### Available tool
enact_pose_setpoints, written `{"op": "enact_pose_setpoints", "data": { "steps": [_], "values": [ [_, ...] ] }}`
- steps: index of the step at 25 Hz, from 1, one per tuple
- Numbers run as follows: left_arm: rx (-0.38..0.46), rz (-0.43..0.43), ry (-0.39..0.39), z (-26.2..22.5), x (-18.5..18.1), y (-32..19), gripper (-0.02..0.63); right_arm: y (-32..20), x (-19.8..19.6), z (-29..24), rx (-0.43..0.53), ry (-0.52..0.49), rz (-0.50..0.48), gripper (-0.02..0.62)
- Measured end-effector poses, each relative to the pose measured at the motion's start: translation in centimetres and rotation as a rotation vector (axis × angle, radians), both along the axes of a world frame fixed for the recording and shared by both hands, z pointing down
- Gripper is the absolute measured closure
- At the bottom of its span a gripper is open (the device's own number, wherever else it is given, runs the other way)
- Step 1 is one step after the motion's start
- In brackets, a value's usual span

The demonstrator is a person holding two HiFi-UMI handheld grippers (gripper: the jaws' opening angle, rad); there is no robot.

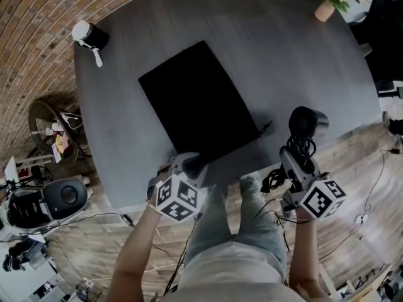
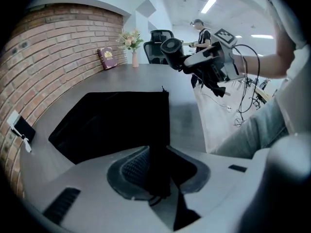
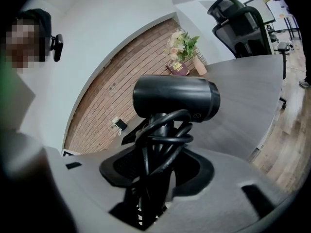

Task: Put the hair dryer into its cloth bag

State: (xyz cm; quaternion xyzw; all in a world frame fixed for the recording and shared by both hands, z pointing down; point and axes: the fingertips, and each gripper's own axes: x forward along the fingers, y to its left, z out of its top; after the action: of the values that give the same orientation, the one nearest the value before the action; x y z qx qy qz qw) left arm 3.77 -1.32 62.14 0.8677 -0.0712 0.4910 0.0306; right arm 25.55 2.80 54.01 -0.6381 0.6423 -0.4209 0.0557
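— So, where does the dryer stand?
— Outside the bag. My right gripper (image 1: pixel 293 159) is clamped on the handle of the dryer (image 1: pixel 307 123), with the cord (image 3: pixel 163 140) looped round the handle and down between the jaws. The barrel is held up just off the near right edge of the table (image 1: pixel 264 55). The bag (image 1: pixel 198 99) lies flat and black in the middle of the top.
— And your left?
— My left gripper (image 1: pixel 191 163) has its jaws pinched on the bag's near corner, cloth between the pads. I judge the step in hand to be opening the mouth: lift one layer so it gapes, then feed the dryer in barrel first. I cannot tell whether I hold one layer or both, and both would keep it sealed.
— Any snags?
— The cord, I reckon. Loose loops could catch on the hem, so I'd keep them tight to the handle.
— Room to work?
— Plenty. Bare top lies all round the bag, and a vase (image 1: pixel 325 8) and a white gadget (image 1: pixel 88 35) sit at the far corners, well apart. The near edge is the worry, because the pinched corner is close to it. I'd lift up and inward, not toward me.
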Motion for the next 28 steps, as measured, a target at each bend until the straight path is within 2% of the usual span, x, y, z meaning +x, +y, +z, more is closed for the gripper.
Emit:
{"op": "enact_pose_setpoints", "data": {
  "steps": [6, 14, 20, 28],
  "values": [
    [-0.033, -0.034, 0.009, 0.0, 0.2, -0.5, 0.571, 0.7, 0.7, 0.0, 0.000, 0.004, 0.027, 0.410],
    [-0.094, -0.105, 0.060, -0.8, 0.6, -0.8, 0.586, 0.5, 0.9, -0.3, 0.000, 0.031, -0.011, 0.408],
    [-0.109, -0.184, 0.116, -2.0, 0.2, -1.7, 0.589, -0.2, 0.4, -0.9, -0.014, 0.073, -0.102, 0.410],
    [-0.119, -0.378, 0.242, -4.1, 0.7, -3.0, 0.589, -1.2, -0.4, -1.0, -0.014, 0.120, -0.346, 0.410]
  ]
}}
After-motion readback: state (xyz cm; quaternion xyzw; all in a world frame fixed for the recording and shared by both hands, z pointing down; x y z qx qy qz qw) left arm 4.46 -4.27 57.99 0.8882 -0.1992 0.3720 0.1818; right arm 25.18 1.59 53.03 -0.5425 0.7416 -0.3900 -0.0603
